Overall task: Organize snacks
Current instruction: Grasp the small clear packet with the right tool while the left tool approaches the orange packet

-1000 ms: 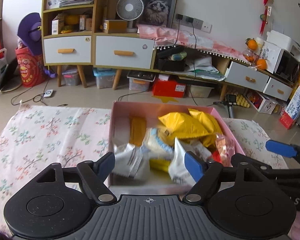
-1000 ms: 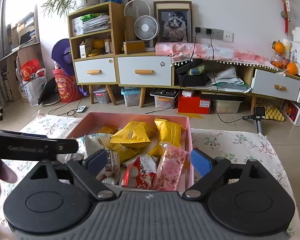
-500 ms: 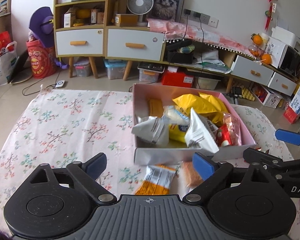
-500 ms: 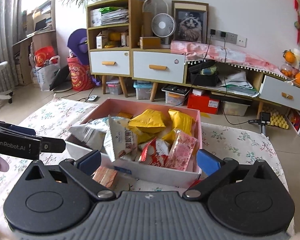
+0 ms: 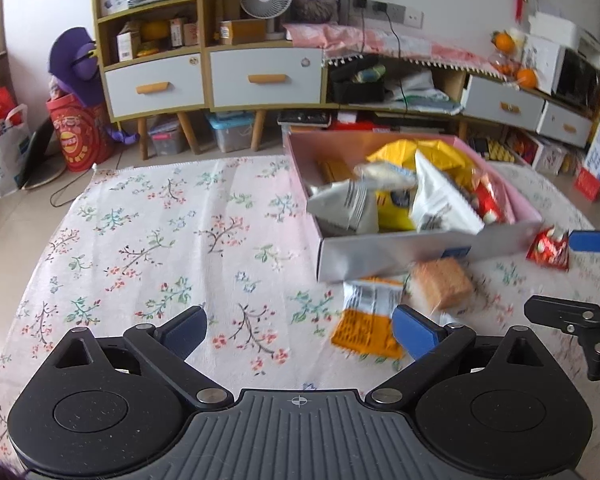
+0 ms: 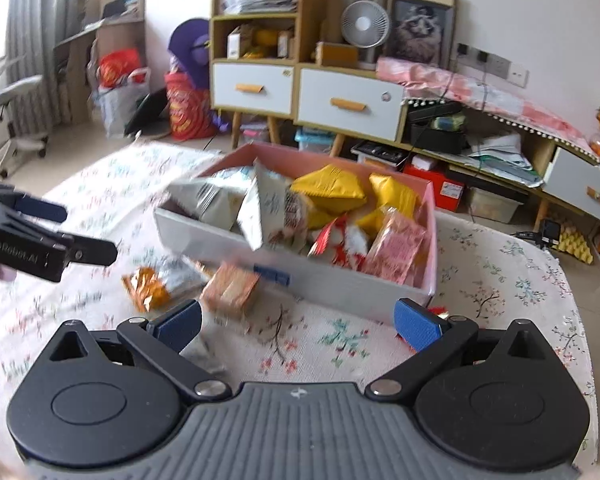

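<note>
A pink box [image 5: 396, 258] [image 6: 340, 284] on the floral cloth holds several snack packets: yellow, white, red and pink. Outside its near wall lie an orange-and-white packet [image 5: 368, 320] [image 6: 150, 286], a brown biscuit pack [image 5: 442, 282] [image 6: 230, 290] and a red packet [image 5: 548, 246]. My left gripper [image 5: 300, 326] is open and empty, above the cloth short of the orange packet. My right gripper [image 6: 298, 322] is open and empty, just in front of the box's near wall. Each gripper shows at the edge of the other's view.
The floral cloth [image 5: 148, 240] covers the table, with bare cloth left of the box. Beyond the table's far edge stand a wooden cabinet with white drawers [image 5: 204, 76], a low shelf unit [image 6: 500, 144], a fan and floor clutter.
Both grippers have pulled back from over the box towards me. The packets lying outside the box have come into view. Both stay open and empty.
</note>
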`<state>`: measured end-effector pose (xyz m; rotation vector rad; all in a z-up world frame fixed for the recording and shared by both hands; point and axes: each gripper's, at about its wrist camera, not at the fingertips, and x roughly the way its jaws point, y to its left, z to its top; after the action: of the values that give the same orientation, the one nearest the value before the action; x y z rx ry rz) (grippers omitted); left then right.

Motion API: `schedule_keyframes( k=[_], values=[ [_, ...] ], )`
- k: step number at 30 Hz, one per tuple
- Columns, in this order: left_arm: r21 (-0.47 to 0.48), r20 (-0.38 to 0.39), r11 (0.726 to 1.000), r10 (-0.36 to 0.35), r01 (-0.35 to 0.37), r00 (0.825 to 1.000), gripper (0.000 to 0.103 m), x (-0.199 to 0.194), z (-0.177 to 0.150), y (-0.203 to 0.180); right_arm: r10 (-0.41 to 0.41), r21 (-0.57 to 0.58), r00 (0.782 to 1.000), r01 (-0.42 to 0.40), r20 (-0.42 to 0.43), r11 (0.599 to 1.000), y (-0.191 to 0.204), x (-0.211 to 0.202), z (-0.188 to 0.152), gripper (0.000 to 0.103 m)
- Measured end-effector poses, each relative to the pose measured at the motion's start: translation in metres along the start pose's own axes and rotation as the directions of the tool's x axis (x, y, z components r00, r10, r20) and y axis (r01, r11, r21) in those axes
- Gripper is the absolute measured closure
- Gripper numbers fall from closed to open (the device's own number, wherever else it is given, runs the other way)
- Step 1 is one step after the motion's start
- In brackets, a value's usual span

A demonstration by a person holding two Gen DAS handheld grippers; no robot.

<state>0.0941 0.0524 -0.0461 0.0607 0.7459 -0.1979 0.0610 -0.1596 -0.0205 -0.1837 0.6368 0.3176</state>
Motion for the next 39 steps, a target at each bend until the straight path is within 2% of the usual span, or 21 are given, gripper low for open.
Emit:
schedule_keyframes(
  k=[7, 12, 15, 17, 22, 24, 28, 31, 35, 39],
  values=[
    [0.060, -0.013, 0.998, -0.036, 0.037, 0.999, 0.003, 0.008, -0.010, -0.003, 0.063, -0.043, 0.998, -0.064, -0.024, 0.997, 0.013, 0.000, -0.007, 0.001],
    [0.083, -0.028, 0.995, -0.060, 0.062, 0.998, 0.003, 0.016, -0.013, -0.007, 0.136, -0.025, 0.990, -0.137, -0.049, 0.990, 0.018, 0.004, -0.012, 0.001],
    [0.096, -0.033, 0.993, -0.069, 0.072, 0.997, 0.003, 0.020, -0.014, -0.010, 0.161, -0.019, 0.984, -0.162, -0.075, 0.987, 0.021, 0.010, -0.015, 0.004],
    [0.099, -0.039, 0.992, -0.075, 0.079, 0.996, 0.003, 0.023, -0.013, -0.012, 0.166, -0.026, 0.982, -0.169, -0.086, 0.985, 0.024, 0.013, -0.017, 0.010],
    [0.085, -0.052, 0.991, -0.101, 0.105, 0.994, 0.003, 0.031, -0.012, -0.015, 0.190, -0.040, 0.974, -0.196, -0.122, 0.980, 0.028, 0.020, -0.019, 0.039],
    [0.095, -0.057, 0.989, -0.105, 0.110, 0.993, 0.004, 0.034, -0.012, -0.018, 0.197, -0.050, 0.973, -0.205, -0.123, 0.978, 0.032, 0.020, -0.020, 0.042],
    [0.101, -0.044, 0.990, -0.099, 0.103, 0.994, 0.006, 0.039, -0.008, -0.023, 0.219, -0.077, 0.968, -0.229, -0.118, 0.970, 0.036, 0.017, -0.018, 0.066],
    [0.098, -0.029, 0.990, -0.099, 0.102, 0.995, 0.016, 0.040, -0.004, -0.027, 0.238, -0.079, 0.964, -0.248, -0.117, 0.966, 0.035, 0.015, -0.018, 0.078],
    [0.104, -0.035, 0.989, -0.099, 0.102, 0.994, 0.037, 0.043, 0.000, -0.035, 0.248, -0.090, 0.962, -0.259, -0.118, 0.962, 0.033, 0.013, -0.018, 0.080],
    [0.142, -0.067, 0.985, -0.093, 0.102, 0.993, 0.051, 0.049, 0.000, -0.046, 0.246, -0.080, 0.962, -0.256, -0.119, 0.963, 0.026, 0.012, -0.020, 0.080]
  ],
)
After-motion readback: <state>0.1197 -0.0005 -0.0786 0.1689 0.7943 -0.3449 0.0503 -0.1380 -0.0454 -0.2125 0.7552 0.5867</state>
